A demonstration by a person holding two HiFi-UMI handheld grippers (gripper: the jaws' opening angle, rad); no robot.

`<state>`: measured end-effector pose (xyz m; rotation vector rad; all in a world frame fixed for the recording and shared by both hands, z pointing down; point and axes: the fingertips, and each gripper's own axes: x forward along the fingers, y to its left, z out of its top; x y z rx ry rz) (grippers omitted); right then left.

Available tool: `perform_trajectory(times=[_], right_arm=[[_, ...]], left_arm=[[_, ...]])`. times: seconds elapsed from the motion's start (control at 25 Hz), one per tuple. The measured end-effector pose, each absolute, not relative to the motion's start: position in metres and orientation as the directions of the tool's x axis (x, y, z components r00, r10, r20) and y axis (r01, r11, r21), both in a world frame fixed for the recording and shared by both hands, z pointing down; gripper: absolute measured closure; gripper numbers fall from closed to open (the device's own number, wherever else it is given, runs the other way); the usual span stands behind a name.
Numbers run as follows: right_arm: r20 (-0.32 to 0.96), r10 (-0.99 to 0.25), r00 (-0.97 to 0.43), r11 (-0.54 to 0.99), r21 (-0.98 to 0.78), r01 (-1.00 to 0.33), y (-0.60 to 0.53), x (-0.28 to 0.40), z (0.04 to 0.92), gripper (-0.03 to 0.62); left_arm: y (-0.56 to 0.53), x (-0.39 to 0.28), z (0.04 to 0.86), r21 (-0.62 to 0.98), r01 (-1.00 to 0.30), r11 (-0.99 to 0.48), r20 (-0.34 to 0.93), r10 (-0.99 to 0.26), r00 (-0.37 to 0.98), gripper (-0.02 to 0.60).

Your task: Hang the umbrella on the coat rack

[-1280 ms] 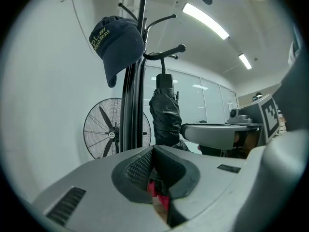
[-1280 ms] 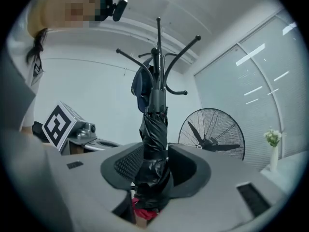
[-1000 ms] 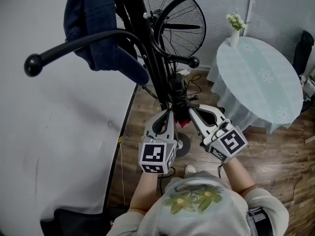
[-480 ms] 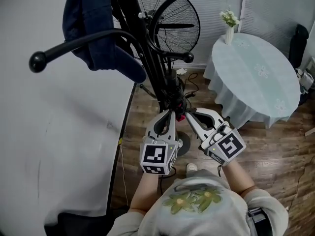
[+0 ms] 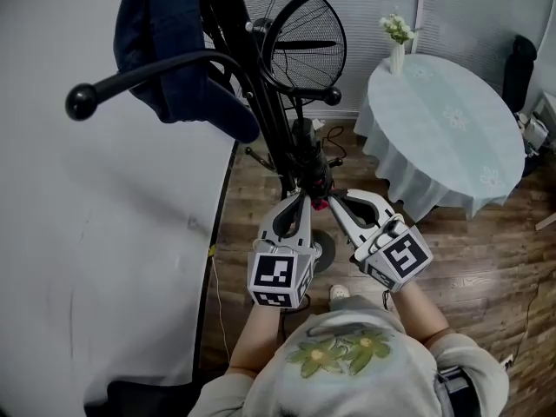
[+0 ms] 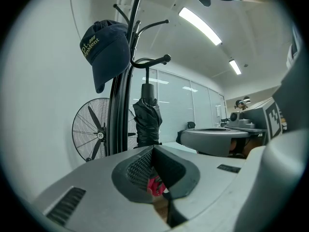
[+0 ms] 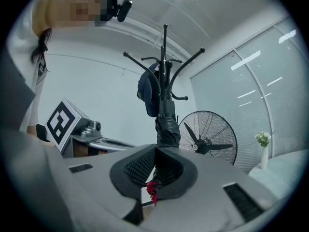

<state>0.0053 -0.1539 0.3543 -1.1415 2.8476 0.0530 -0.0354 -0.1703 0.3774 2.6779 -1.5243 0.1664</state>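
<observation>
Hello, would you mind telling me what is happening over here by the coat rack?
A person is working at the black coat rack, where a dark cap hangs. The left hand-held gripper and the right hand-held gripper are both shut on the red strap at the lower end of the folded black umbrella, which stands upright beside the rack's pole. I cannot tell whether it is on a hook yet.

Right in front of left gripper [image 5: 301,201] and right gripper [image 5: 334,201]: umbrella [image 5: 306,150] and coat rack pole [image 5: 252,68], blocking. Up and left: hook [image 5: 156,72] and cap [image 5: 174,50] in the way. Left: wall [image 5: 104,233] close by. Right of right gripper: open floor [image 5: 469,259] up to table [image 5: 443,120].
</observation>
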Motion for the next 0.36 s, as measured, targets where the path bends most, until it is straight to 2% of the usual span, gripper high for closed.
perform_trajectory(times=[0.36], right_arm=[[-0.064, -0.708, -0.703, 0.706, -0.016, -0.709, -0.1456, 0.0043, 0.354, 0.597]], left_arm=[[-0.1591, -0.0349, 0.371, -0.004, -0.848, -0.53, 0.124, -0.841, 0.526, 0.577]])
